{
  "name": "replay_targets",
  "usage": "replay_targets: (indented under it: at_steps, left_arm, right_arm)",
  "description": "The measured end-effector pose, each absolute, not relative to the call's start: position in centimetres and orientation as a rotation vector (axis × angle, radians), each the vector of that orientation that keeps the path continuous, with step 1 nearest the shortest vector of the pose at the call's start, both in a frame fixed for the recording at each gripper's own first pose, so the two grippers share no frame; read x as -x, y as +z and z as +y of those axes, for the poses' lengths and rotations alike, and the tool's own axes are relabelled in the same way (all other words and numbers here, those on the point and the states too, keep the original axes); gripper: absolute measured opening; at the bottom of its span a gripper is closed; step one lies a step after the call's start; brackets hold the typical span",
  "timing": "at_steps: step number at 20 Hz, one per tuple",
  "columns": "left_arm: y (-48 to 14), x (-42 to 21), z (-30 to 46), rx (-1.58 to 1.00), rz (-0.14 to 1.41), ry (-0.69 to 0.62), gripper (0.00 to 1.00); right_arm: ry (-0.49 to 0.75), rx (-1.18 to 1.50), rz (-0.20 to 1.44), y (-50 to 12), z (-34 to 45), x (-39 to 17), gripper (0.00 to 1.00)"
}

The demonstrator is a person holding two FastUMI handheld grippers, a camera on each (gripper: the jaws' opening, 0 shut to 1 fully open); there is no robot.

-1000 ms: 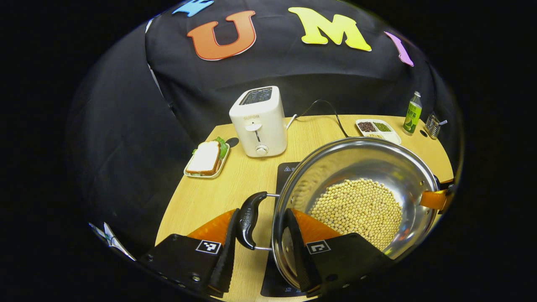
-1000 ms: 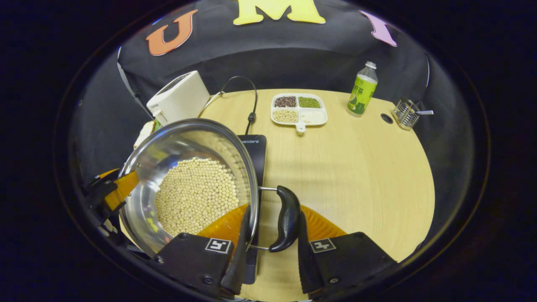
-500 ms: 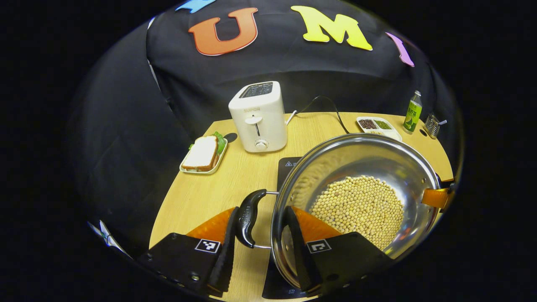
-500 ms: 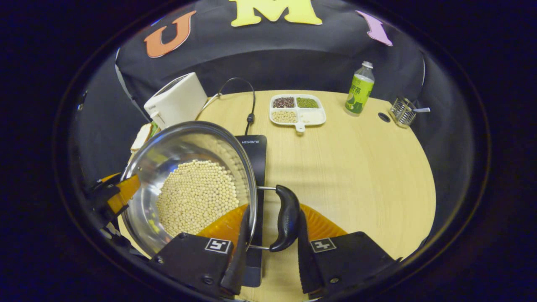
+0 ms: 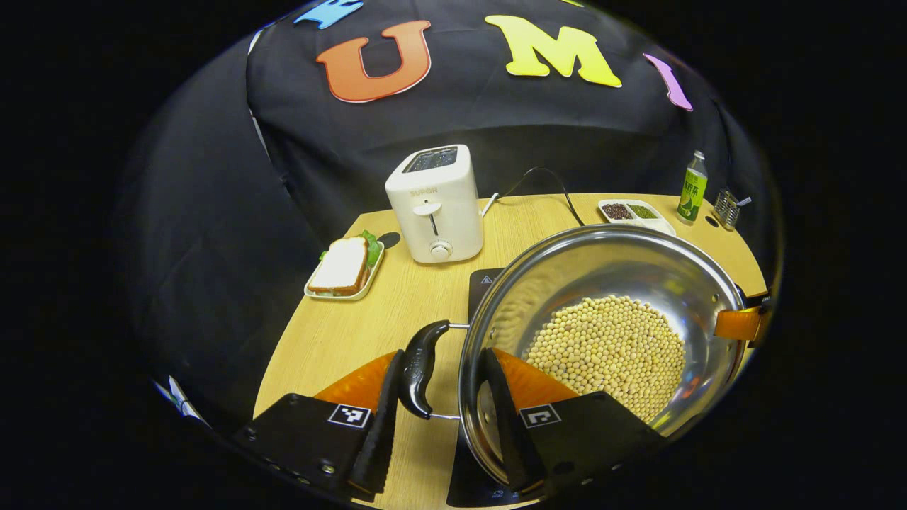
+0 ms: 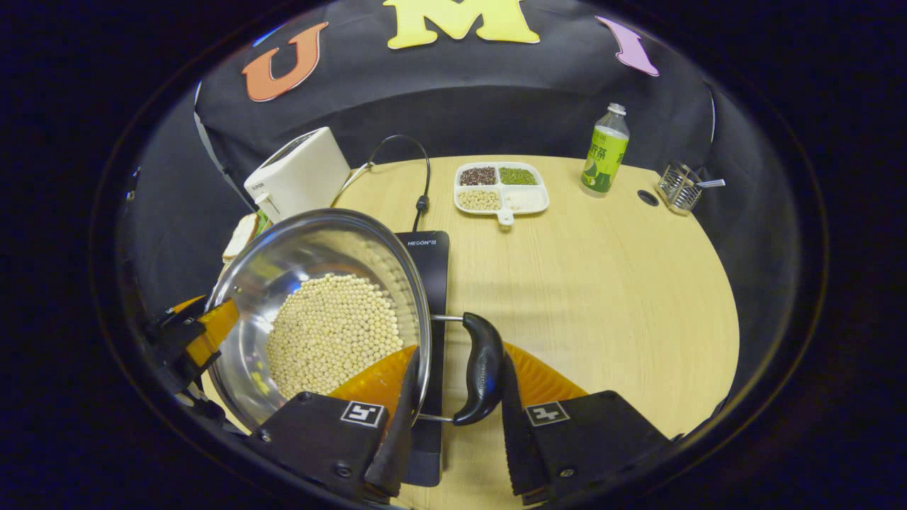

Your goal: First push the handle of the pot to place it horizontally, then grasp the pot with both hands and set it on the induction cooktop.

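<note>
Tongs [image 5: 439, 418] [image 6: 453, 425] straddle pot [image 5: 602, 283] handles, level

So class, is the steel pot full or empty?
Partly full: pale round beans cover the bottom of the shiny steel pot, leaving its upper walls bare.

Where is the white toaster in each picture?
Left gripper view: the toaster stands upper middle, at the table's far edge, behind the pot.
Right gripper view: the toaster sits upper left, just above the pot's rim.
Shared landmark: the green bottle, far right in both.
</note>
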State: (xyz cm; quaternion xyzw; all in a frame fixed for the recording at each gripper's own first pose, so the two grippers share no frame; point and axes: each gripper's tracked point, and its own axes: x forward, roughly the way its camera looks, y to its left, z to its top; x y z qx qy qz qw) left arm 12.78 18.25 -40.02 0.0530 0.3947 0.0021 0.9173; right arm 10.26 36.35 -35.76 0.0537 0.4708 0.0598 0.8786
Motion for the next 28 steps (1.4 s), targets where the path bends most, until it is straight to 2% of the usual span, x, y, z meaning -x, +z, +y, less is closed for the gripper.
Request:
replay_targets:
  at_steps: [3,4,5,6,7,8,13,19,28]
  left_arm:
    - [-40.1,-12.9,18.2,-0.110,0.806,-0.018,0.66]
    - [-40.1,-12.8,18.3,-0.104,0.807,-0.023,0.79]
    - [-40.1,-12.7,18.1,-0.088,0.806,-0.035,0.70]
    - [-40.0,-12.5,18.1,-0.078,0.800,-0.032,0.77]
    - [-39.9,-12.4,18.6,-0.083,0.780,-0.015,0.77]
    - [-39.5,-12.5,19.4,-0.099,0.757,0.008,0.96]
    - [-37.5,-11.8,20.1,-0.094,0.707,0.041,0.96]
    - [-35.0,-11.2,19.0,-0.101,0.661,0.036,0.96]
    - [-29.0,-9.1,17.7,-0.096,0.551,0.046,0.96]
  right_arm:
    - [0.127,-0.121,0.974,-35.9,36.6,-9.9,0.62]
    - [0.135,-0.122,0.974,-36.1,36.7,-9.7,0.67]
    - [0.138,-0.119,0.973,-36.3,36.7,-9.5,0.76]
    - [0.151,-0.108,0.955,-36.2,36.6,-9.5,0.81]
    - [0.165,-0.083,0.922,-35.9,36.5,-9.7,0.82]
    - [0.177,-0.054,0.884,-35.3,36.2,-9.9,0.80]
    - [0.231,0.020,0.791,-33.2,36.3,-10.7,0.79]
    - [0.244,0.035,0.769,-32.1,35.8,-10.2,0.79]
    - [0.274,0.074,0.649,-27.5,34.4,-9.3,0.79]
